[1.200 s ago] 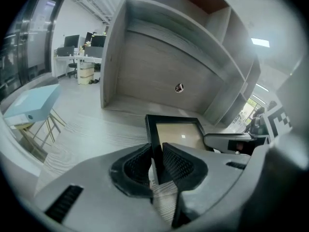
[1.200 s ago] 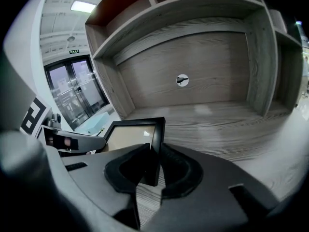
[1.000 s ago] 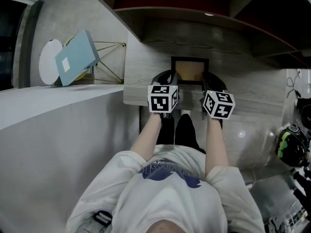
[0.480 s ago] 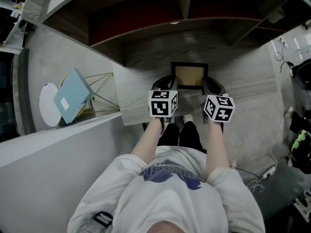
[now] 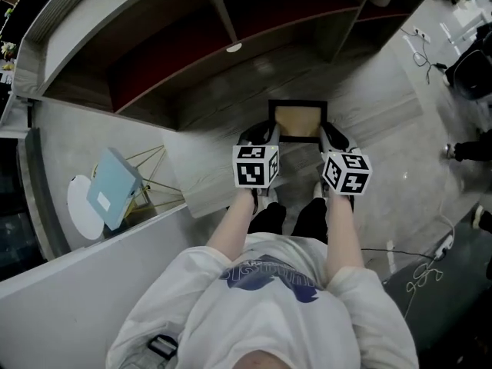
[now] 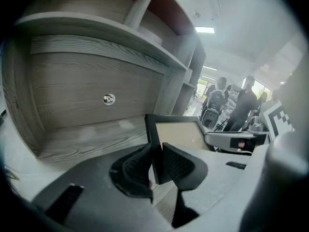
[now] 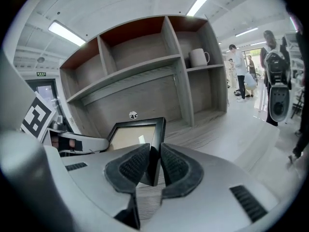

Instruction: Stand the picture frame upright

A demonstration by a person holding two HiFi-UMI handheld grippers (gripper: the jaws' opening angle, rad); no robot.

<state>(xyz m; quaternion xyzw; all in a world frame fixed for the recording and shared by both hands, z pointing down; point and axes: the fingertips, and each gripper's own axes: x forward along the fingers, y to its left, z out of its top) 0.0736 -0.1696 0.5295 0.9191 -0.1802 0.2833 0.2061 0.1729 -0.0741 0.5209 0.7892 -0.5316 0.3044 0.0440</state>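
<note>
A: Where is the picture frame (image 5: 298, 121) at this moment?
B: It hangs between the two grippers, over the far part of the grey wooden tabletop (image 5: 204, 171), in front of the shelf unit (image 5: 177, 60). Its tan face looks toward the person. No view shows whether its lower edge touches the wood

A: And how do the grippers hold it?
B: The left gripper (image 6: 155, 153) pinches the left black rail, and the right gripper (image 7: 153, 154) pinches the right rail. In both, the ribbed pads press on the rail from two sides, near its lower end

A: What must the person do well in this step?
B: Probably the two hands should work as one, at the same height and the same tilt, so that the frame does not twist between the pads. The grip is only on thin rails, so a twist could make it slip

A: And the setting down?
B: It seems best to bring the lower edge flat on the tabletop first, well away from the near edge. Then the person can lean the frame back until its stand, if there is one behind, carries it. The back is hidden, so this is a guess. One gripper should let go first, and the other only when the frame does not tip
</note>
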